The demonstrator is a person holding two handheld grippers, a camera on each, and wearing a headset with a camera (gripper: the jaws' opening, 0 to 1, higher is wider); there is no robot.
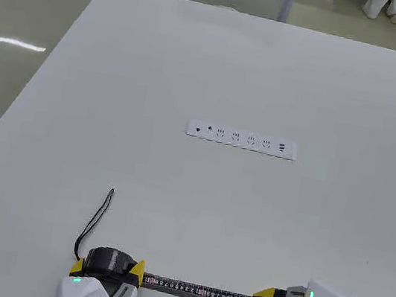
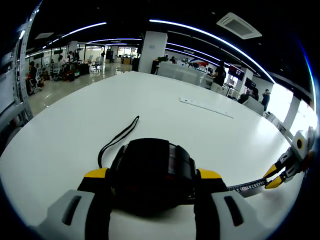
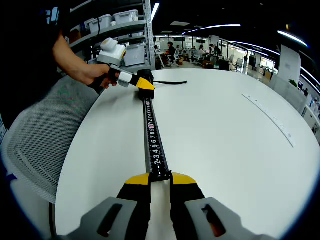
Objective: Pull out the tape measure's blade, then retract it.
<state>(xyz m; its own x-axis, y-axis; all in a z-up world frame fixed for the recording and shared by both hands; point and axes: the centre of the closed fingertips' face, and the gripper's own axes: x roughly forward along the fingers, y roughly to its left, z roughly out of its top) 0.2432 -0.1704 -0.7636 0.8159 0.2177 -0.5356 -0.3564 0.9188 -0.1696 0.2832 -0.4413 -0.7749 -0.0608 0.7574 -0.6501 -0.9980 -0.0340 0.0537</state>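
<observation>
Tape measure: the black case (image 2: 152,170) sits on the white table (image 1: 197,58) near its front edge, at the left of the head view
Blade: the dark blade (image 3: 152,140), printed with pale numerals, is drawn out of the case and runs in a straight line low over the tabletop to the right gripper; I cannot tell whether it touches the surface along its length
Left gripper (image 1: 108,270): its yellow-tipped jaws stand apart on either side of the case and press against its two flanks, so the case is clamped between them
Right gripper (image 3: 160,177): its yellow-tipped jaws are drawn close together and pinch the free end of the blade, which disappears between the tips
Gap between grippers: the two are well apart, joined by the drawn-out blade
Wrist strap: a thin black loop (image 1: 95,219) trails from the case and lies slack on the table beyond it, away from the person
Power strip: a long white strip (image 1: 242,139) with a row of sockets lies flat near the middle of the table, well apart from the tape measure
Hand: in the right gripper view a person's hand (image 3: 92,75) grips the handle of the left gripper at the far end of the blade
Chair: a grey mesh backrest (image 3: 40,145) stands just beside the table edge in the right gripper view
</observation>
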